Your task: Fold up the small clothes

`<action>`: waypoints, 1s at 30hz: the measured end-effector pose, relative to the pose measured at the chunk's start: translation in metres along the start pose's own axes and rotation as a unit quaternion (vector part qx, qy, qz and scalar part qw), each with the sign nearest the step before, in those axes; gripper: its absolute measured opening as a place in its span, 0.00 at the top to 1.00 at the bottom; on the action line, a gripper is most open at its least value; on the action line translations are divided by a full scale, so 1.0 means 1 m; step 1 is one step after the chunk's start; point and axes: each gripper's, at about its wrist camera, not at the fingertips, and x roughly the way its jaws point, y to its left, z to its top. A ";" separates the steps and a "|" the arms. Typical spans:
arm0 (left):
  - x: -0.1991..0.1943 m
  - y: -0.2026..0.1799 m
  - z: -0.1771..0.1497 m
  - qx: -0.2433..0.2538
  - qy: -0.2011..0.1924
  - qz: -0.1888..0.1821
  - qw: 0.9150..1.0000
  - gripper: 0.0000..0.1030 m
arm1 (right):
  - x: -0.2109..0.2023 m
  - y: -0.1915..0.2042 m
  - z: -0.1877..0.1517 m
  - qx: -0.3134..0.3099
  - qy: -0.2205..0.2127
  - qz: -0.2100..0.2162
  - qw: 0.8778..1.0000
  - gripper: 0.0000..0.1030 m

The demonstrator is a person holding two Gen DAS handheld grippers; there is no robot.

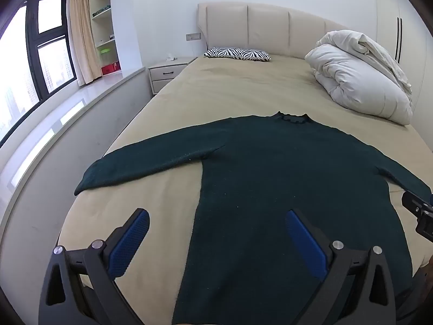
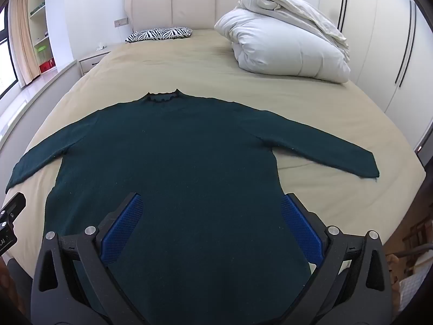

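Note:
A dark green long-sleeved sweater (image 1: 270, 168) lies flat on the beige bed (image 1: 230, 92), collar toward the headboard, both sleeves spread out sideways. It also shows in the right wrist view (image 2: 176, 149). My left gripper (image 1: 217, 218) is open and empty, hovering over the sweater's lower left edge. My right gripper (image 2: 212, 203) is open and empty, hovering over the sweater's lower right body. The right gripper's body shows at the right edge of the left wrist view (image 1: 419, 214).
A bundled white duvet (image 1: 360, 75) lies at the bed's far right. A zebra-print pillow (image 1: 238, 53) sits by the headboard (image 1: 268, 29). A nightstand (image 1: 167, 74) and window ledge (image 1: 54, 130) are on the left, wardrobes (image 2: 379, 40) on the right.

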 end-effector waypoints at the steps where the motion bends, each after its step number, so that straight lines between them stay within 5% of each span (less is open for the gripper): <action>1: 0.000 0.000 0.000 0.001 0.000 -0.001 1.000 0.00 | 0.000 0.000 0.000 0.001 0.001 0.001 1.000 0.00; 30: -0.005 0.005 0.002 0.000 -0.001 0.000 1.000 0.00 | 0.004 0.005 -0.004 -0.001 0.005 0.000 1.000 0.00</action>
